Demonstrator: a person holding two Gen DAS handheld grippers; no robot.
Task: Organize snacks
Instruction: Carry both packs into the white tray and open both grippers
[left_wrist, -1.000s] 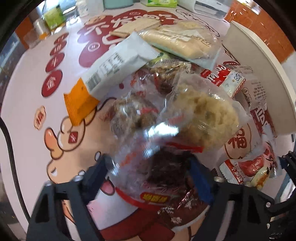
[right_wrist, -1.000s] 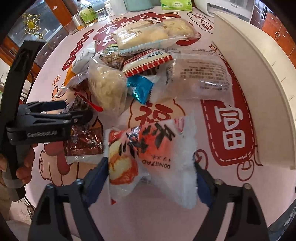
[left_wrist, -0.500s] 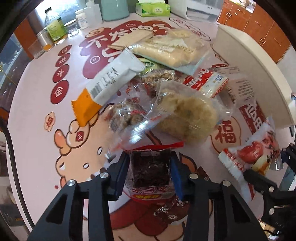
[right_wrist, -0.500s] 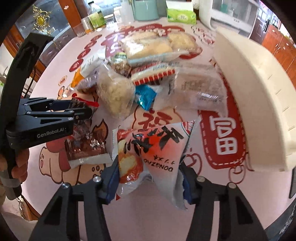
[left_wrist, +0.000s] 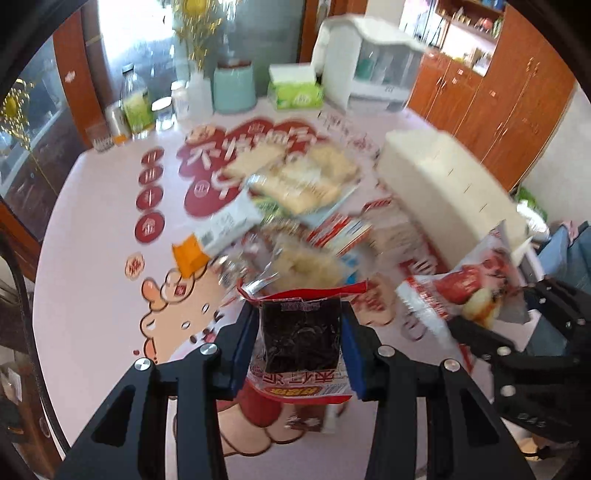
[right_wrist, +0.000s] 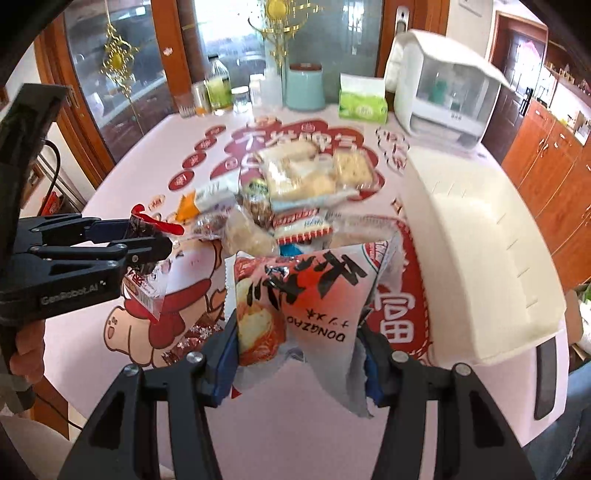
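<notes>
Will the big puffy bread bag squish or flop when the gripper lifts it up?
Probably a bit of both. The bread bag looks puffed with air, so it likely gives under the right gripper pads. Its crinkled bottom edge hangs loose below the pads, so the ends may flop. It is held clear of the table by its sides alone, so it seems light.

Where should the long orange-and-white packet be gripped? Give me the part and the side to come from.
Grip the orange end of the long packet, with the jaws across its narrow width, coming down from above on the side away from the pile of snacks. The packet lies flat, with its orange end out on the bare table. Its white end runs in against the pile, so there is less room there.
</notes>
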